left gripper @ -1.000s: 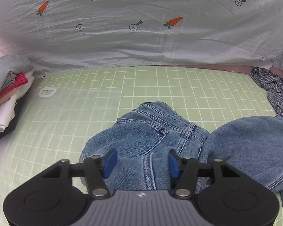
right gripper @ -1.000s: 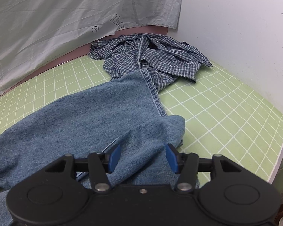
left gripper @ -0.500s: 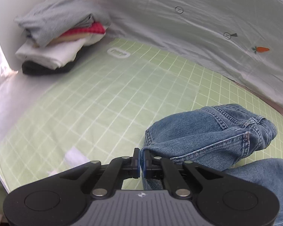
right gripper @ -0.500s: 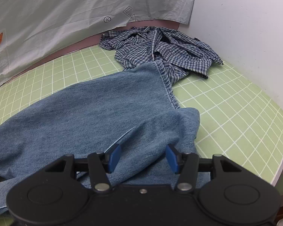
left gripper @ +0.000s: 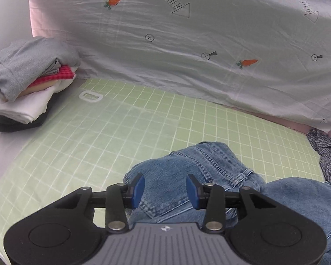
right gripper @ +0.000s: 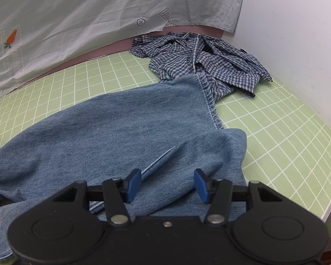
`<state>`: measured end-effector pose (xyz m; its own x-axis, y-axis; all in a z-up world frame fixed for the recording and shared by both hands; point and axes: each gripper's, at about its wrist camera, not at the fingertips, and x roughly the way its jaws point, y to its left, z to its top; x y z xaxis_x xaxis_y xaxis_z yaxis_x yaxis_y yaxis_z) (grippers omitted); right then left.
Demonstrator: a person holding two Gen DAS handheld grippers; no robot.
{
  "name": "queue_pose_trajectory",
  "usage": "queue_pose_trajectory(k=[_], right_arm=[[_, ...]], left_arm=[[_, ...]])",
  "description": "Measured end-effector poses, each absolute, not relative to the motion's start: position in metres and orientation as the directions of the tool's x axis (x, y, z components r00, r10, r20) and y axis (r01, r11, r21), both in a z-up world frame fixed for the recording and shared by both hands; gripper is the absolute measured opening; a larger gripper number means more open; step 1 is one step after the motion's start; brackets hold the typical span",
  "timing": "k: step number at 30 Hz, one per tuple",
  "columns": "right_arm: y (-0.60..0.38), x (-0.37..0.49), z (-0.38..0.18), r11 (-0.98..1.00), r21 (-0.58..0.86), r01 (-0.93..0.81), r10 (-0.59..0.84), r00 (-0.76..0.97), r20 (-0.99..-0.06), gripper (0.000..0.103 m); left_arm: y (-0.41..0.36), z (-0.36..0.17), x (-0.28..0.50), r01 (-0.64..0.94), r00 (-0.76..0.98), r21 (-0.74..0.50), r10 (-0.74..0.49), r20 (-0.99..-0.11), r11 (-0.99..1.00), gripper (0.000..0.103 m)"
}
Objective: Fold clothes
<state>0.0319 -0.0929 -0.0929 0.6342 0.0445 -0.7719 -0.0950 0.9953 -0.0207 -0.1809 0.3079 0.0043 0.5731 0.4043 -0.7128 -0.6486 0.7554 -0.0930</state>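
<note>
On the light green cutting mat with a white grid [left gripper: 112,132], a pair of faded blue denim jeans [right gripper: 125,123] lies spread and rumpled, its waistband and pocket end bunched up in the left wrist view and its legs stretching toward the right edge of the mat. The left gripper [left gripper: 165,188] hangs just above the bunched pocket end with its blue pads apart; its jaws have just been opening, and denim shows in the gap below them, unpinched. The right gripper [right gripper: 167,185] stands about half open over a folded-over jeans leg, its pads clear of the cloth and gripping nothing. A crumpled blue-and-white checked shirt [right gripper: 200,61] lies at the far right corner, the hem of a jeans leg overlapping its edge. A stack of folded grey, red, white and black clothes [left gripper: 26,81] sits at the far left. A pale sheet printed with carrots [left gripper: 187,44] hangs behind.
</note>
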Motion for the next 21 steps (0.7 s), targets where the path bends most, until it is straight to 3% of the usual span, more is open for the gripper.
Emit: queue_pose_trajectory(k=[9, 15, 20, 21], right_arm=[[-0.103, 0.036, -0.099, 0.999, 0.0, -0.037, 0.023, 0.618, -0.786, 0.054], [-0.112, 0.04, -0.11, 0.999, 0.045, 0.009, 0.032, 0.567, -0.823, 0.055], [-0.111, 0.044, -0.121, 0.992, 0.118, 0.05, 0.075, 0.518, -0.852, 0.059], [-0.11, 0.045, -0.123, 0.99, 0.129, 0.058, 0.082, 0.51, -0.856, 0.059]], left_arm=[[0.268, -0.037, -0.115, -0.418, 0.556, -0.019, 0.239, -0.796, 0.908, 0.063], [0.259, -0.071, -0.098, -0.358, 0.477, 0.016, 0.198, -0.856, 0.934, 0.069], [0.265, -0.092, -0.089, -0.382, 0.411, 0.103, 0.269, -0.871, 0.918, 0.069], [0.271, -0.092, -0.089, -0.411, 0.411, 0.091, 0.273, -0.87, 0.907, 0.064]])
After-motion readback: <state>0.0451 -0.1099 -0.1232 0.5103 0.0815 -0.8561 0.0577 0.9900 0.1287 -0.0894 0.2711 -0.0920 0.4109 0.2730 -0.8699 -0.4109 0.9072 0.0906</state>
